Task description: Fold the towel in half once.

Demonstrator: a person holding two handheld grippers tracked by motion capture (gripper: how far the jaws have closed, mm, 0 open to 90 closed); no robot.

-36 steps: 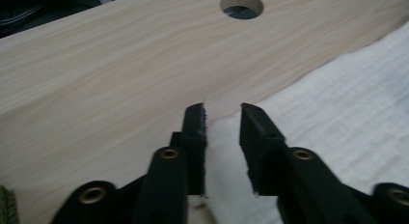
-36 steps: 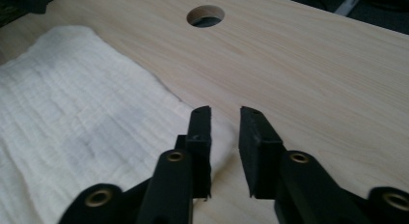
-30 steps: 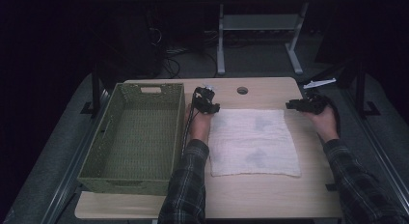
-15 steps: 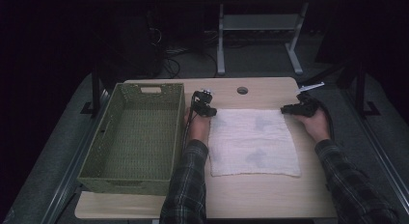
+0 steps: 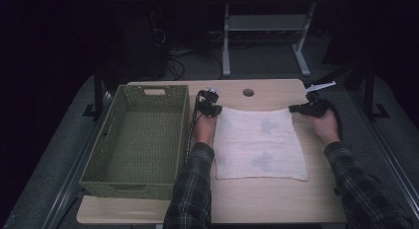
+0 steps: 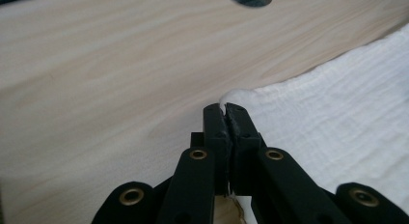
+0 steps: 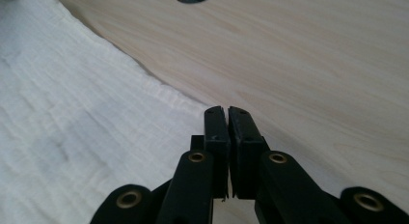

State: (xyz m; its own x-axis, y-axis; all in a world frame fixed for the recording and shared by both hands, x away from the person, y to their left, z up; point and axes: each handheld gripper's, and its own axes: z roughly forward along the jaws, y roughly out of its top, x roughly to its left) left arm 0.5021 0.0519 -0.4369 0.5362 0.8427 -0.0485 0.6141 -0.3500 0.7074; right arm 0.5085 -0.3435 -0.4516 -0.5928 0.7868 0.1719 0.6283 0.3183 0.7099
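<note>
White muslin-like cloth [image 5: 259, 142] lies flat on the pale wooden table [image 5: 276, 199], just to the 3 o'clock side of the green woven basket [image 5: 136, 135], which holds nothing I can see.

The left gripper [image 6: 225, 119] has its jaws pressed together on the cloth's far corner at about 11 o'clock, and a small white tuft pokes up between the tips. The right gripper [image 7: 226, 121] sits at the far corner at about 1 o'clock with its jaws nearly closed. Cloth seems to run under them, but whether they actually pinch it I cannot tell.

The step in hand looks like taking both far corners, probably to fold or lift the cloth. To do it well, I would confirm the right pinch first, then raise both corners together and level, keeping the edge between them taut so that it does not sag or twist.

Count: one cloth, one basket, one table with one round hole [image 5: 248, 92] near 12 o'clock, and two grippers.
</note>
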